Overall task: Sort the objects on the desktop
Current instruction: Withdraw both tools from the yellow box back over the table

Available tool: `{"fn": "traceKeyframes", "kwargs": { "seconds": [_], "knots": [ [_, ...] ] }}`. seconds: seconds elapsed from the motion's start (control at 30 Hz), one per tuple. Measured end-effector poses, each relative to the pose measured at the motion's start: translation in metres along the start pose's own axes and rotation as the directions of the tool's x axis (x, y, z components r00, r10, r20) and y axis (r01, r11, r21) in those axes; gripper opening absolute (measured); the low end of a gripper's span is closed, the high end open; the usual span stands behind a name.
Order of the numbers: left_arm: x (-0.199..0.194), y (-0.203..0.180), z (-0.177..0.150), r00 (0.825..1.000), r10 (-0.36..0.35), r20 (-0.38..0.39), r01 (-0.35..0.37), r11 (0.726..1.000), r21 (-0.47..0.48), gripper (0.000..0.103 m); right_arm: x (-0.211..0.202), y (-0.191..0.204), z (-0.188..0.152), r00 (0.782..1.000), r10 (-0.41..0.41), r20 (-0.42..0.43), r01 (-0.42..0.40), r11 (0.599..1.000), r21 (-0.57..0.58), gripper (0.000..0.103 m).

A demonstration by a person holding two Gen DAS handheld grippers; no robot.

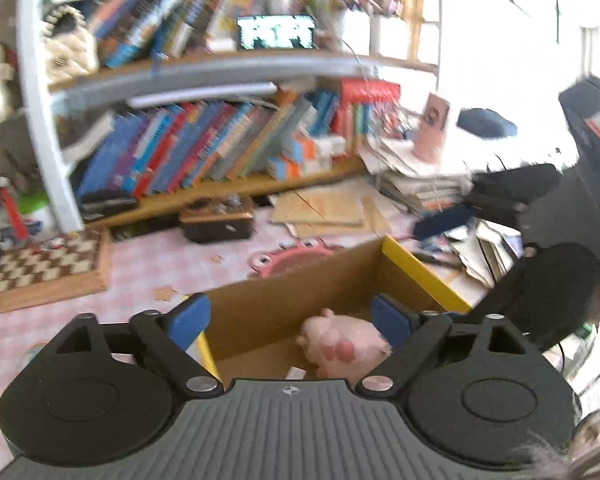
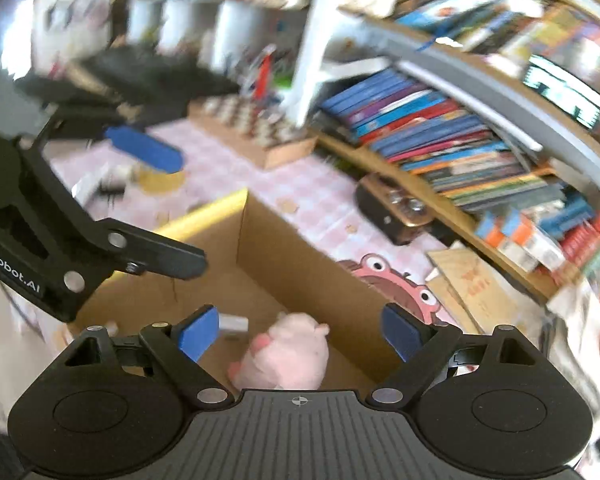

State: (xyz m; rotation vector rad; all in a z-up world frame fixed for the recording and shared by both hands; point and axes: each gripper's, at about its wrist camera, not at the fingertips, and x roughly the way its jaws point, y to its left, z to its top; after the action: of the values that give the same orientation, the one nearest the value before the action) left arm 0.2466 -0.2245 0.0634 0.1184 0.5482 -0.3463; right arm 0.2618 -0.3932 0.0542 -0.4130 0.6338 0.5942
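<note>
The left gripper [image 1: 290, 326] and right gripper [image 2: 300, 334] both gape empty above the cardboard box [image 1: 284, 300], where the pink plush toy [image 2: 288, 354] lies; a careless swing could clip the box wall.

Pink plush [image 2: 288, 354] between blue pads [image 2: 198, 338], brown box [image 2: 300, 280] with yellow rim ahead, pink-checked cloth [image 2: 300, 184] beyond, brown-white chessboard [image 1: 48, 266] far left

Home study: crammed bookshelves [image 1: 204, 148], chessboard [image 1: 48, 264], cluttered desk [image 2: 228, 160].
</note>
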Motion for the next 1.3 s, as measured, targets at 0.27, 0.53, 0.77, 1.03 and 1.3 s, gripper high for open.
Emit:
{"fn": "traceKeyframes", "kwargs": {
  "seconds": [0.27,0.53,0.77,1.03,1.3],
  "knots": [
    [-0.046,0.016,-0.018,0.993,0.098,0.065,-0.094,0.994,-0.057,0.103,-0.044,0.003,-0.018,0.981,-0.169,0.097,0.131,0.941,0.313,0.097],
    [-0.086,0.034,-0.047,0.985,0.148,0.087,-0.139,0.985,-0.104,0.103,-0.077,0.027,-0.048,0.943,-0.326,0.068,0.254,0.836,0.487,0.098],
    [-0.112,0.054,-0.079,0.981,0.18,0.073,-0.169,0.976,-0.136,0.103,-0.085,0.066,-0.066,0.919,-0.393,0.003,0.324,0.763,0.559,0.098],
    [-0.137,0.069,-0.115,0.983,0.18,0.047,-0.175,0.98,-0.097,0.103,-0.086,0.127,-0.082,0.904,-0.422,-0.063,0.37,0.701,0.609,0.098],
    [-0.151,0.077,-0.155,0.983,0.184,-0.007,-0.184,0.981,-0.056,0.103,-0.075,0.183,-0.092,0.893,-0.429,-0.138,0.408,0.64,0.652,0.098]
  ]
}}
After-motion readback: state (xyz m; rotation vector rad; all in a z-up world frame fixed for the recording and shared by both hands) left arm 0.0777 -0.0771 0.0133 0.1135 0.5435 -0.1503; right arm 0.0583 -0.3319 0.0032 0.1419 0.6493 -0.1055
